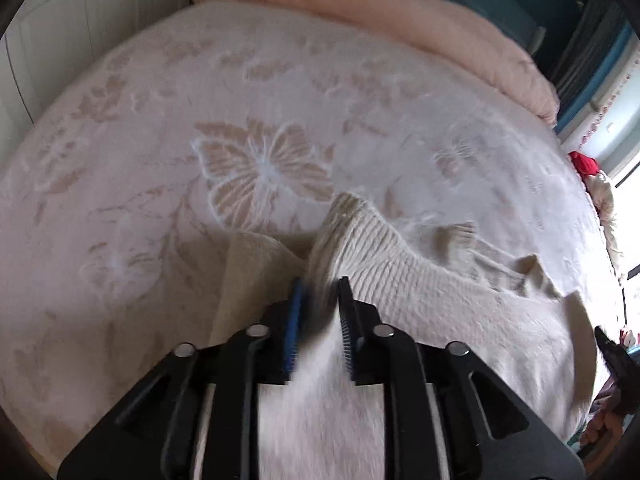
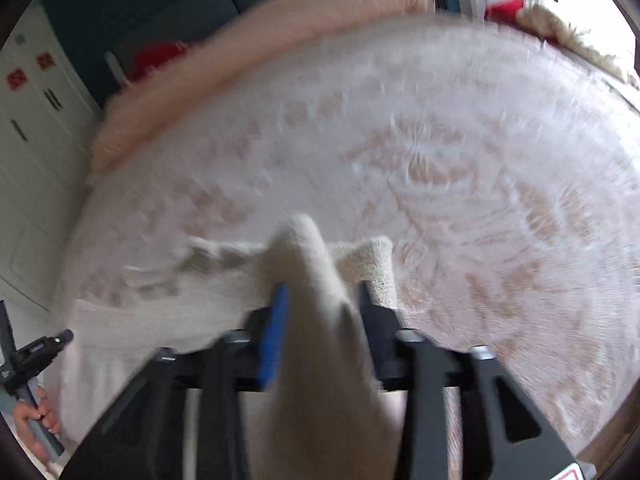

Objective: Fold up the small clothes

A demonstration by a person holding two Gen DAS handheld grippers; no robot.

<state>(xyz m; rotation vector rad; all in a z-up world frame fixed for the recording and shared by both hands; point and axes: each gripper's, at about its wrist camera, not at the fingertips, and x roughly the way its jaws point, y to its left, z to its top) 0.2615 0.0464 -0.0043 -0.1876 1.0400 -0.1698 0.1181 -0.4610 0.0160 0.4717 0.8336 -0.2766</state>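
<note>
A cream knitted sweater (image 1: 420,280) lies rumpled on the bed, with a ribbed cuff (image 1: 352,208) sticking up. In the left wrist view my left gripper (image 1: 320,300) straddles a fold of it. The jaws stand a narrow way apart, and a dark slit shows beside the black pad (image 1: 346,312). In the blurred right wrist view my right gripper (image 2: 320,300) has its jaws wider apart. A raised hump of the sweater (image 2: 308,264) sits loosely between them. The other gripper shows at each view's edge, at the right (image 1: 612,356) and, held by a hand, at the left (image 2: 36,356).
The bed is covered by a pale fleece blanket with a butterfly pattern (image 1: 264,168). A pink rolled duvet (image 1: 400,12) lies along the far side. Red and cream clothes (image 1: 592,176) are piled at the right edge. White cupboard doors (image 2: 32,128) stand to the left.
</note>
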